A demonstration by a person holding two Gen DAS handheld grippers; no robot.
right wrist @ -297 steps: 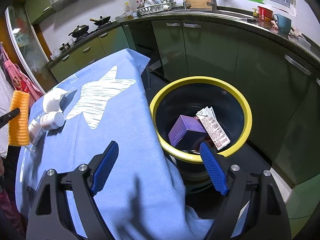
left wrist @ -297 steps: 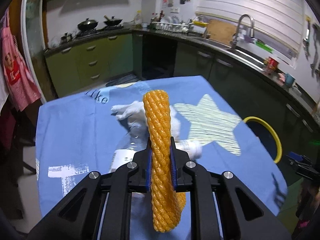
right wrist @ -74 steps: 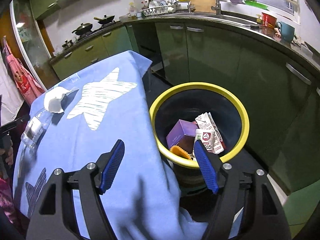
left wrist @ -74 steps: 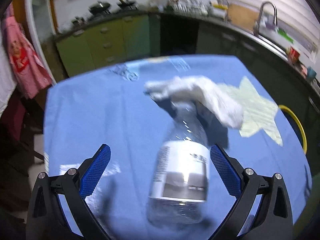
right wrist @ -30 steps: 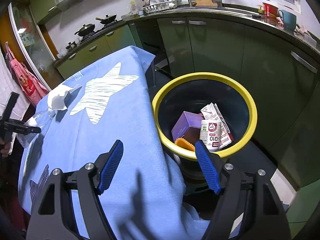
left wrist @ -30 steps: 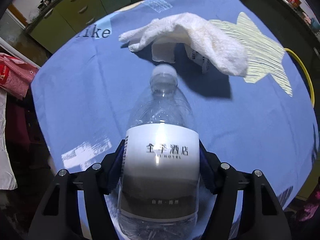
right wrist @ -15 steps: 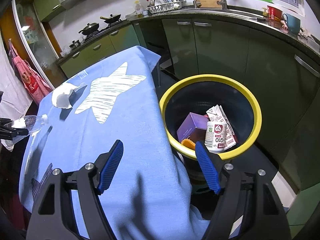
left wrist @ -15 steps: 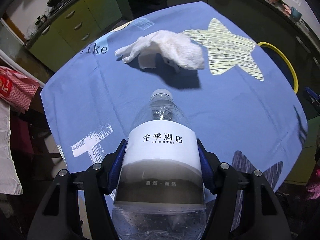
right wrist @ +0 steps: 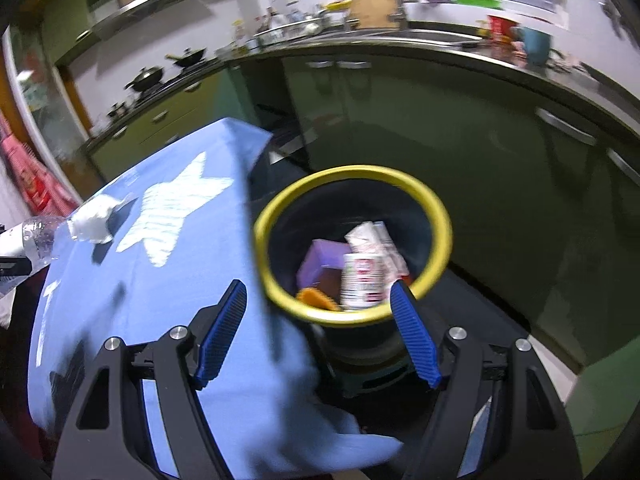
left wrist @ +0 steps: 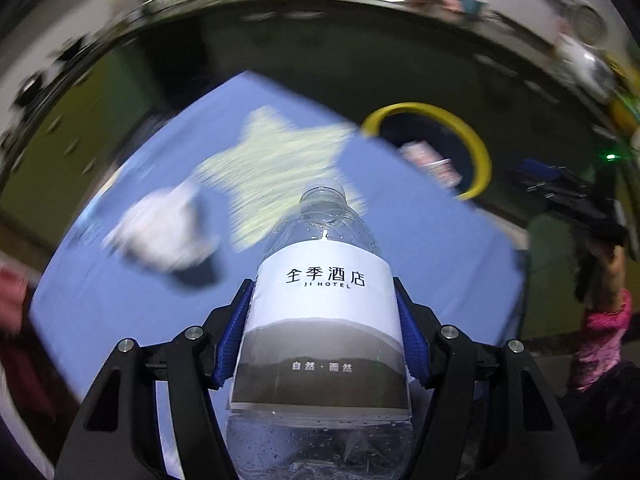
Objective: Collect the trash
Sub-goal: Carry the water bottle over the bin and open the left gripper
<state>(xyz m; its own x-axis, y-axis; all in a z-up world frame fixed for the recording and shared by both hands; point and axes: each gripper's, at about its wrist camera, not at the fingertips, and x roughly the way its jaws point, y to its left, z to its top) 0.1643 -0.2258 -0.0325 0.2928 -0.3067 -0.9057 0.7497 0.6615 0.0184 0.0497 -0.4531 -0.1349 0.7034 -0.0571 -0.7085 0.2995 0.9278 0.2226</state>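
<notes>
My left gripper [left wrist: 322, 292] is shut on a clear plastic bottle [left wrist: 320, 320] with a white label, held up above the blue tablecloth [left wrist: 120, 300], neck pointing away toward the yellow-rimmed bin [left wrist: 476, 148]. A crumpled white tissue [left wrist: 164, 236] lies on the cloth to the bottle's left. In the right wrist view the bottle [right wrist: 38, 236] shows at the far left edge, beside the tissue [right wrist: 94, 220]. My right gripper [right wrist: 318, 294] stands open and holds nothing, over the cloth's edge in front of the bin [right wrist: 436, 208], which holds a purple box, cartons and an orange net.
Dark green kitchen cabinets [right wrist: 480, 140] and a worktop with a sink curve behind the bin. The blue tablecloth [right wrist: 180, 280] hangs over the table edge next to the bin. A pink sleeve [left wrist: 600, 344] and the other gripper show at the right of the left wrist view.
The left gripper has lifted the bottle off the cloth and swung it right toward the bin, rolling as it went. The right gripper shifted slightly; its jaws stay the same.
</notes>
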